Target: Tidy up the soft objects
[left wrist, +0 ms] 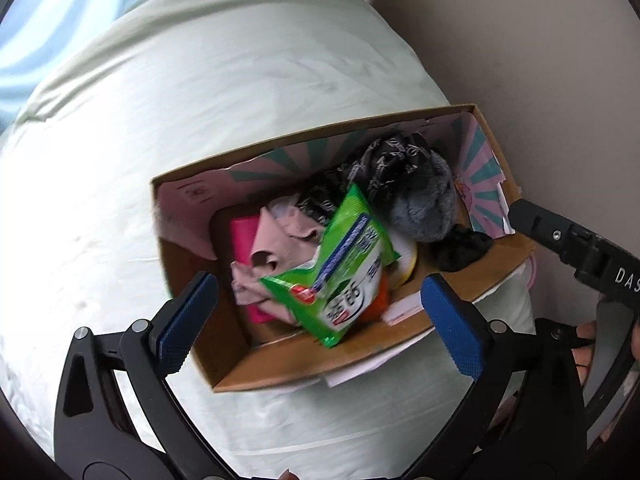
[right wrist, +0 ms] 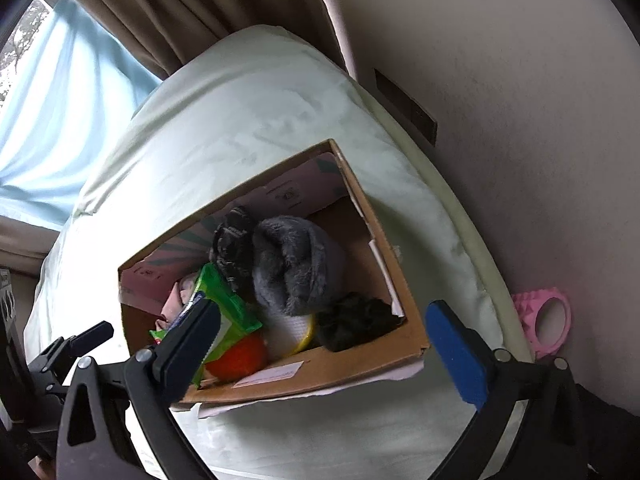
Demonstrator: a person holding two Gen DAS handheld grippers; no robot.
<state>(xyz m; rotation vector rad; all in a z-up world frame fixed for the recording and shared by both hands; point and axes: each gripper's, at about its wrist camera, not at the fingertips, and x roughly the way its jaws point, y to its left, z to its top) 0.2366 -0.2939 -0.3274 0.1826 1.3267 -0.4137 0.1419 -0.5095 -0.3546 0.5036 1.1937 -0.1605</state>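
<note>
An open cardboard box lies on a pale bed and holds soft things: a green wipes pack, pink cloth, a grey fuzzy item, black patterned fabric and a black scrunchie. My left gripper is open and empty above the box's near side. My right gripper is open and empty over the box; the wipes pack, grey item, an orange ball and black scrunchie show below it.
The bed ends at a wall on the right. A pink ring-shaped object sits between bed and wall. Curtains hang at the far end. The right gripper's body reaches in at the left view's right edge.
</note>
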